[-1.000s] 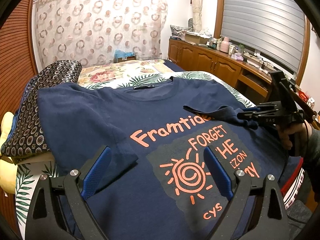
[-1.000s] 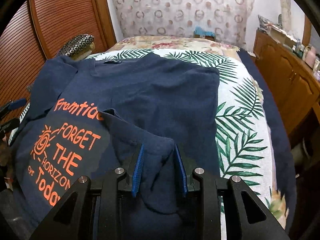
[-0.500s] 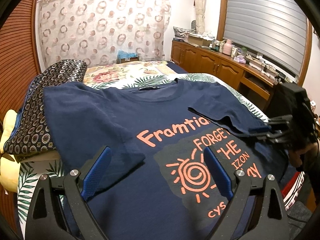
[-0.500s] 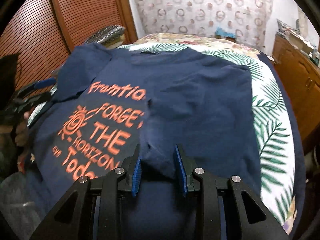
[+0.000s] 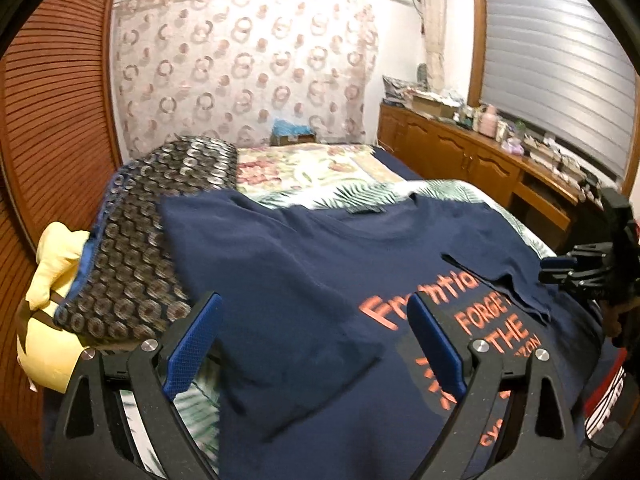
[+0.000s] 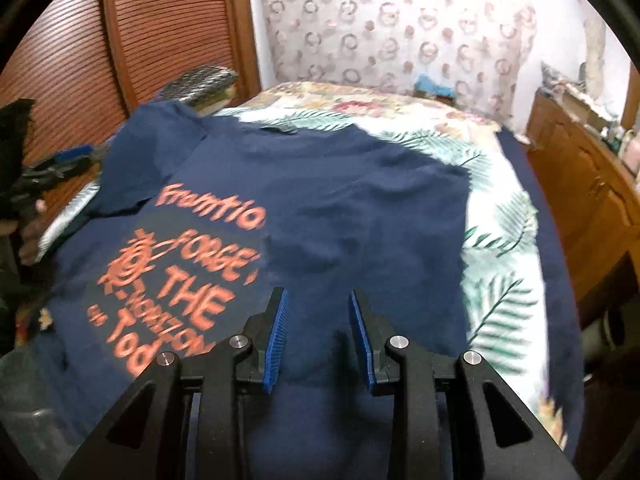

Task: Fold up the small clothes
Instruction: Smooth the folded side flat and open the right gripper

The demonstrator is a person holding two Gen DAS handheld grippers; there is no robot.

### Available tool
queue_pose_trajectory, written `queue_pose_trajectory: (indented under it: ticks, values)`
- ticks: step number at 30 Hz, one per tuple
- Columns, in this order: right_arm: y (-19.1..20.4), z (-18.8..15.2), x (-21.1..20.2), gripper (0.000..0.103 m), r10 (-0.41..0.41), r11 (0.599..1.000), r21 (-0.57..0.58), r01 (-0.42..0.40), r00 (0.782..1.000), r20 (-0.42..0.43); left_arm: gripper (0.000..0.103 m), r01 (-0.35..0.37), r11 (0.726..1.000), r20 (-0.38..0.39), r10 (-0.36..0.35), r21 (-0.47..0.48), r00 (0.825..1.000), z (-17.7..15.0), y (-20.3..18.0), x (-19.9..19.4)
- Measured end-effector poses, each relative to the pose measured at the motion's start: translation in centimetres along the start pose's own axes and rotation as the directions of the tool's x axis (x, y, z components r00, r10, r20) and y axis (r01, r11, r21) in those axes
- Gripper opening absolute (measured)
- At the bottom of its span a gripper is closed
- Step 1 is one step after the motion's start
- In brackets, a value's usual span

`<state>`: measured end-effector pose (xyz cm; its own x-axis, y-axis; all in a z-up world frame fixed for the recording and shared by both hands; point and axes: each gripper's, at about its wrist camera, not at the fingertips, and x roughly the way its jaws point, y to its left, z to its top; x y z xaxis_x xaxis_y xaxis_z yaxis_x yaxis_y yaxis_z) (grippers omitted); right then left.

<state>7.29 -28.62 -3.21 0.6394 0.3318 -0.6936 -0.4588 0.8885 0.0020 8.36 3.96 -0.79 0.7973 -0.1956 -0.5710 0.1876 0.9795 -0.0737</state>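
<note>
Bedspread (image 6: 500, 216) carries a navy T-shirt (image 6: 340, 200); left gripper (image 5: 316, 344) spread wide, right gripper (image 6: 316, 332) partly apart, neither pinching cloth

Orange print (image 5: 500, 328) partly behind left tongs (image 5: 316, 344), motion-blurred.

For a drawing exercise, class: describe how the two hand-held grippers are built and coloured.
Each hand-held gripper, left and right, has a black frame of angular linked bars with triangular cut-outs, round silver pivot bolts, and two fingers faced with ridged blue pads.
</note>
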Motion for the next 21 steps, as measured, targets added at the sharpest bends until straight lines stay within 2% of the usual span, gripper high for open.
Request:
queue_pose_trajectory:
  ticks: [4, 7, 8, 13, 16, 17, 21]
  values:
    - [-1.2, 0.6, 2.0, 0.033, -0.044, 0.999, 0.004, 0.044, 0.998, -0.033, 0.079, -0.025, 0.999, 0.003, 0.025, -0.029, 1.000, 1.1, 2.6, 0.5]
    - [-1.2, 0.7, 3.2, 0.033, -0.057, 0.998, -0.003, 0.057, 0.996, -0.064, 0.066, -0.043, 0.998, -0.004, 0.043, -0.041, 0.999, 1.9, 4.3, 1.1]
    - [-1.2, 0.7, 3.4, 0.036, -0.057, 0.998, -0.004, 0.057, 0.996, -0.063, 0.062, -0.052, 0.998, -0.008, 0.051, -0.044, 0.999, 2.1, 4.7, 1.3]
    - [-0.9, 0.6, 3.3, 0.044, -0.051, 0.999, -0.005, 0.051, 0.998, -0.035, 0.057, -0.081, 0.995, -0.033, 0.079, -0.061, 0.996, 3.0, 6.9, 2.7]
    - [-1.1, 0.5, 3.4, 0.055, -0.026, 1.000, -0.011, 0.025, 0.999, -0.038, 0.056, -0.100, 0.993, -0.051, 0.097, -0.064, 0.994, 3.5, 7.9, 3.7]
    - [-1.2, 0.5, 3.5, 0.060, -0.017, 1.000, -0.016, 0.017, 0.999, -0.040, 0.054, -0.103, 0.992, -0.057, 0.099, -0.067, 0.993, 3.6, 8.2, 4.0]
    - [-1.1, 0.6, 4.1, 0.066, -0.029, 0.999, -0.038, 0.028, 0.999, -0.044, 0.046, -0.102, 0.991, -0.085, 0.095, -0.084, 0.992, 4.4, 9.3, 5.4]
